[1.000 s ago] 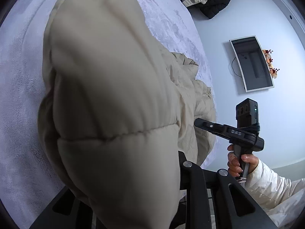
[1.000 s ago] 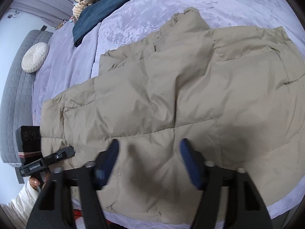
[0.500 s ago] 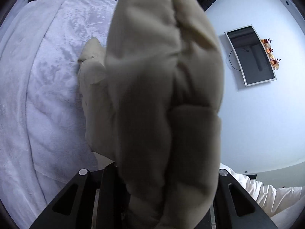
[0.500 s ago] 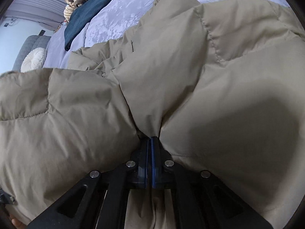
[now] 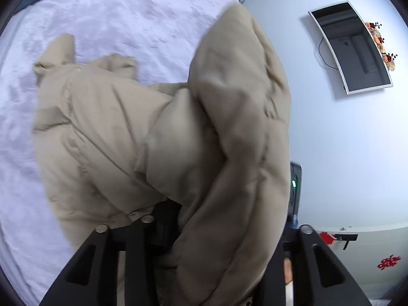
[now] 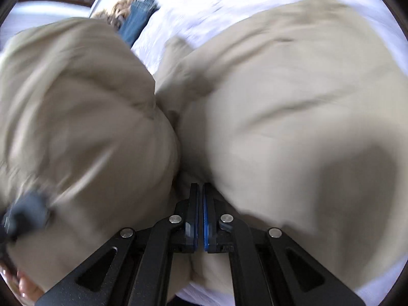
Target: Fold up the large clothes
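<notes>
A beige puffer coat (image 5: pixel 122 137) lies on the pale lilac bedspread (image 5: pixel 127 17), with one edge lifted in a tall fold (image 5: pixel 242 102). My left gripper (image 5: pixel 173 219) is shut on the coat's edge; its fingertips are buried in fabric. In the right wrist view the coat (image 6: pixel 293 117) fills most of the frame, blurred by motion. My right gripper (image 6: pixel 200 191) is shut, its blue pads pinching a fold of the coat. The left gripper (image 6: pixel 25 216) shows at the left edge behind raised fabric.
Blue jeans (image 6: pixel 137 23) and a brown bundle (image 6: pixel 119 12) lie at the far end of the bed. A wall-mounted screen (image 5: pixel 352 48) hangs beyond the bed's edge. A white cabinet top (image 5: pixel 357 232) stands at the lower right.
My right gripper closed on the coat and is lifting it. My left gripper has swung the held edge over, so more of the coat and bed now show.
</notes>
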{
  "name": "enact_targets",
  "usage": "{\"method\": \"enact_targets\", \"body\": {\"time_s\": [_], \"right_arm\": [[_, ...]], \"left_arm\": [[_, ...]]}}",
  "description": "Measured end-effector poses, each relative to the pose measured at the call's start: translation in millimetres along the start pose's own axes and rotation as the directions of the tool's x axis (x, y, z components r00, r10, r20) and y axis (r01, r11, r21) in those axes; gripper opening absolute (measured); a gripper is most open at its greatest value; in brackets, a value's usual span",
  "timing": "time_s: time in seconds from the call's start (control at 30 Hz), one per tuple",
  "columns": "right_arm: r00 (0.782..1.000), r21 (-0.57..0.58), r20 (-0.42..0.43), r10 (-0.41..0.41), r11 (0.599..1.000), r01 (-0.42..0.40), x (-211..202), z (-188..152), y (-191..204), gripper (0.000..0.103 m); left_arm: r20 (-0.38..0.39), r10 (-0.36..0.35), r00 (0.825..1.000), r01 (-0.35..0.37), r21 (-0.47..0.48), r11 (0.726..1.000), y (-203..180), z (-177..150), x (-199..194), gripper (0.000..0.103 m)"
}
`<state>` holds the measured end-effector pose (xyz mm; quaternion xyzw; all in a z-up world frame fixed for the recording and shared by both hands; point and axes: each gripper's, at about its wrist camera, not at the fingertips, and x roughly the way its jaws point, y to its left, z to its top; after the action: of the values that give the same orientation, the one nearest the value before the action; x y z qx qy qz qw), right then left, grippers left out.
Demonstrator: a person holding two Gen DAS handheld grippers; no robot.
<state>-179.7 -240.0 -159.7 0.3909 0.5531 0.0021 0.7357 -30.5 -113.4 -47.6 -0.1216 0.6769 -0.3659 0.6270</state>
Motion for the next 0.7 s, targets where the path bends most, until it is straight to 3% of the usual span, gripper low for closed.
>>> {"method": "enact_targets", "body": {"time_s": [0.07,0.1,0.27,0.4,0.43,0.47,0.5,0.53,0.63,0.7], "right_arm": [[1.0,0.039,0.027,0.013,0.999,-0.014,-19,-9,-20,0.002],[0.999,0.059,0.038,0.014,0.998,-0.016,-28,-14,-31,0.002],[0.998,0.108,0.061,0.0,0.994,-0.007,-62,-37,-66,0.005],[0.995,0.068,0.093,-0.03,0.997,0.024,-98,-54,-70,0.009],[0.994,0.057,0.109,-0.02,0.998,0.014,-109,-60,-69,0.027],[0.992,0.05,0.124,-0.003,0.999,-0.003,-118,-64,-66,0.064],[0.989,0.04,0.146,0.025,0.999,-0.031,-130,-71,-63,0.079],[0.986,0.029,0.162,0.051,0.998,-0.057,-139,-76,-59,0.088],[0.973,-0.001,0.163,0.162,0.986,-0.164,-155,-83,-50,0.088],[0.97,0.033,0.153,0.188,0.98,-0.195,-149,-75,-48,0.088]], "left_arm": [[-0.027,-0.056,0.998,0.056,-0.003,0.998,-11,6,25,0.074],[-0.039,-0.07,0.997,0.07,0.003,0.998,-13,8,37,0.077],[-0.104,-0.166,0.981,0.17,0.025,0.985,-27,14,87,0.08],[-0.083,-0.151,0.985,0.154,0.036,0.987,-25,-4,94,0.08],[-0.077,-0.14,0.987,0.143,0.035,0.989,-19,-8,90,0.08],[-0.074,-0.129,0.989,0.132,0.036,0.991,-17,-12,86,0.08],[-0.07,-0.116,0.991,0.119,0.042,0.992,-19,-17,78,0.08],[-0.066,-0.103,0.993,0.106,0.049,0.993,-22,-14,78,0.08],[-0.056,-0.063,0.996,0.067,0.082,0.994,-28,-9,84,0.08],[-0.048,-0.032,0.998,0.037,0.108,0.993,-34,-2,96,0.08]]}}
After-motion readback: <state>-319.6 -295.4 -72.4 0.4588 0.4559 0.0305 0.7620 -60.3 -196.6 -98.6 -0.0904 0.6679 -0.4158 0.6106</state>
